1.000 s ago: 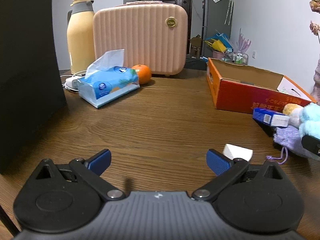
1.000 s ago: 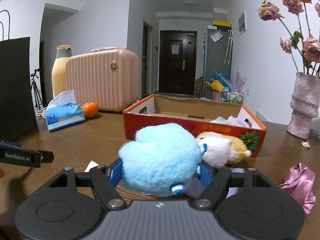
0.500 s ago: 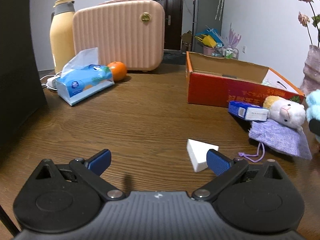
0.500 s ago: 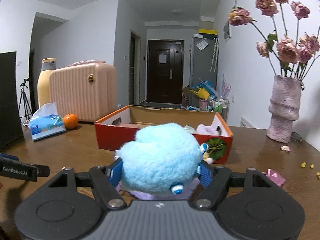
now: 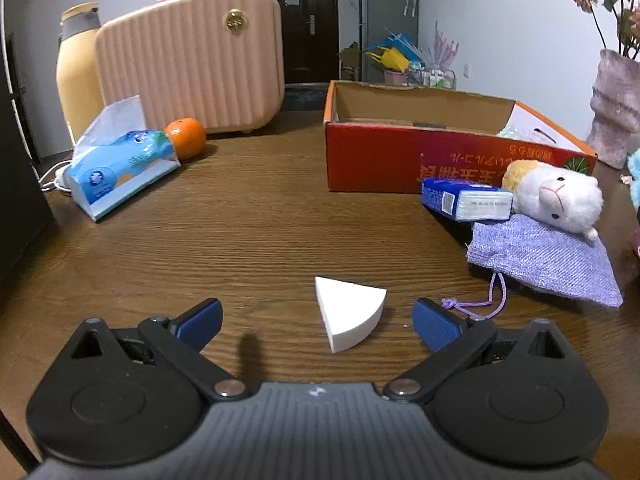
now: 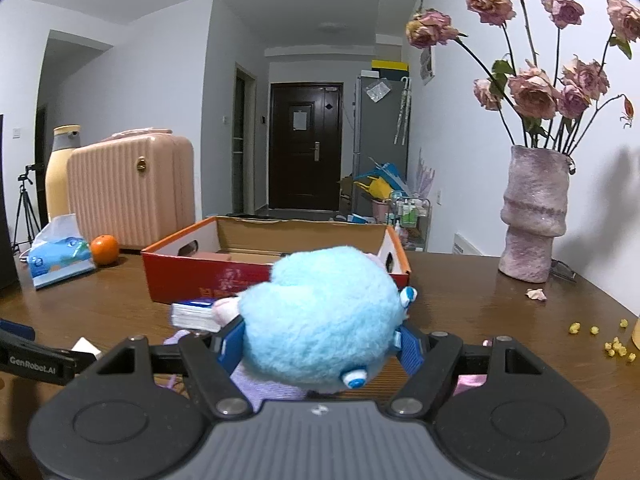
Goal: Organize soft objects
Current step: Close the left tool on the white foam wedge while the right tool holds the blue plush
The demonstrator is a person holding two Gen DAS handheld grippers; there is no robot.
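The right gripper (image 6: 320,346) squeezes a fluffy blue toy (image 6: 320,316) between its two pads, up off the table. Just past it sits the red box (image 6: 276,266), open on top. To do this well, carry the toy over the near wall before letting go, so it drops inside. The left gripper (image 5: 316,322) is spread wide with nothing in it. A white wedge sponge (image 5: 350,312) lies on the table (image 5: 240,216) between its pads, not touched. Farther right lie a purple pouch (image 5: 540,256) and a white lamb toy (image 5: 556,200). A second ago the sponge sat off to the right; now it is in the middle. The box looks closer too.
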